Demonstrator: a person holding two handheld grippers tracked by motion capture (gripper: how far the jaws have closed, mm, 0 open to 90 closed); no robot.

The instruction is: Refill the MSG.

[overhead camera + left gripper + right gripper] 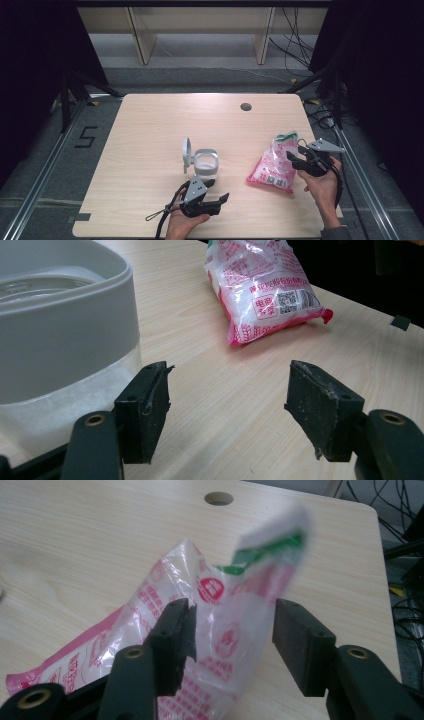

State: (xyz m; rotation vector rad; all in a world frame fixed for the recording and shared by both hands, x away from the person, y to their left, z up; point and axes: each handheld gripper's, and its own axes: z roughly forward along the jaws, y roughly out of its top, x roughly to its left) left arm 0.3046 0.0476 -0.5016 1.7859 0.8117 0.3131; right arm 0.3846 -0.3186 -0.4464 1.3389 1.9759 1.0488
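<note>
A pink and white printed bag [272, 167] lies on the right part of the wooden table [165, 120], its green-edged top raised. My right gripper [296, 152] is at that raised top. In the right gripper view the jaws [232, 625] stand apart with the bag [225, 600] between them, and its top edge is blurred. A white container [206, 163] with a clear lower wall stands mid-table, its lid [186, 154] tipped up on the left. My left gripper [218, 191] rests just in front of it, open and empty [227, 390], with the container [60, 325] at its left and the bag [265, 290] beyond.
A round cable hole [245, 106] sits in the far right part of the tabletop. Bare wood stretches across the left and far half of the table. Black stands and cables crowd the floor on both sides.
</note>
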